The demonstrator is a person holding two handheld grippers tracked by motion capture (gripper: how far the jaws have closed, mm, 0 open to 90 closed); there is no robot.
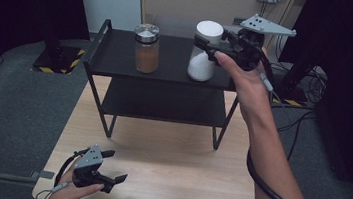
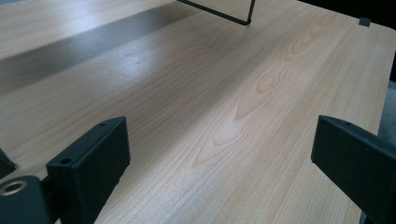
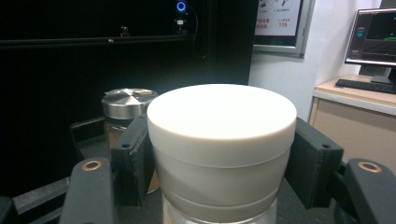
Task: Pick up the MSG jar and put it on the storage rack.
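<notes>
Metal-lidded brown jar (image 1: 146, 48) stands just beside the gripped white-lidded jar (image 1: 205, 52).

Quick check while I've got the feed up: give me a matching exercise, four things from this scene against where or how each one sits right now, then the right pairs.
Things:
1. white-lidded jar
2. steel-lidded jar
3. left gripper
4. right gripper

States:
A. low over the wooden table, jaws apart
B. on the shelf's top, free, brown contents
C. jaws set on either side of a white lid
D. on the shelf's top, white contents, lid between jaws

Pairs: 1-D, 2-B, 3-A, 4-C
</notes>
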